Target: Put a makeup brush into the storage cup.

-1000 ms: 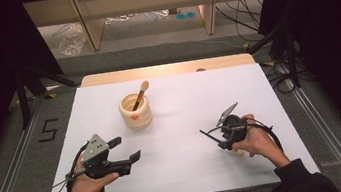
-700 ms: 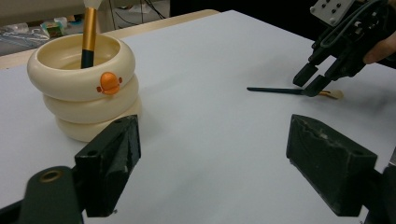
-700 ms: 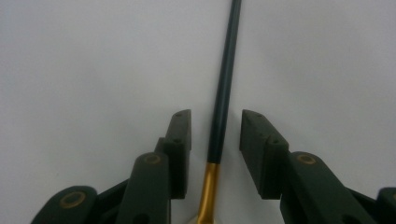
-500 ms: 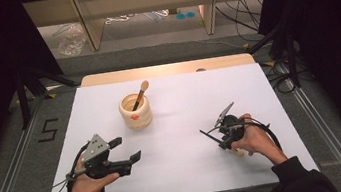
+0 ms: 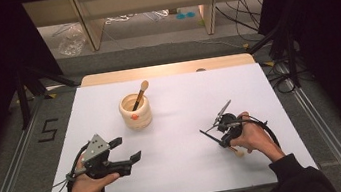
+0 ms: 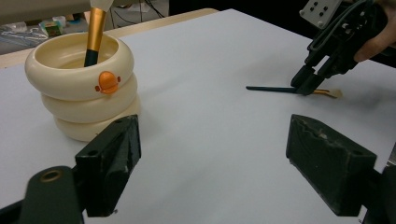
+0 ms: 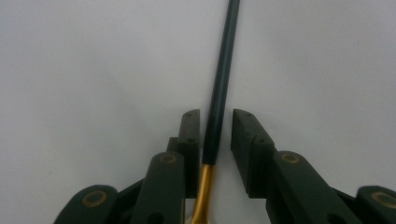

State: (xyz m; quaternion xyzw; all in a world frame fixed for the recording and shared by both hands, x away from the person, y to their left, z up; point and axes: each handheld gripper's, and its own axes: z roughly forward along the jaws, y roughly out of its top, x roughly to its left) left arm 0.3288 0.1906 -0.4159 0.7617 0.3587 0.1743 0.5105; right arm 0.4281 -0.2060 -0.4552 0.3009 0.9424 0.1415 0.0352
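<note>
Ringed cream holder [image 5: 136, 112], white table [image 5: 174, 100]

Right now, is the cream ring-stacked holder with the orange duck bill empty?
No: a gold-and-black handled brush stands inside the cream ring-stacked holder, leaning on its rim.

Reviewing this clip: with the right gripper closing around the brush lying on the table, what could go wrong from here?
The right gripper has just been closing, and a gap remains between one jaw and the thin brush; flat on the table, it could roll or slip out. The jaws sit near the gold ferrule, so the long handle may droop. The cup already holds another brush, which could block insertion.
</note>
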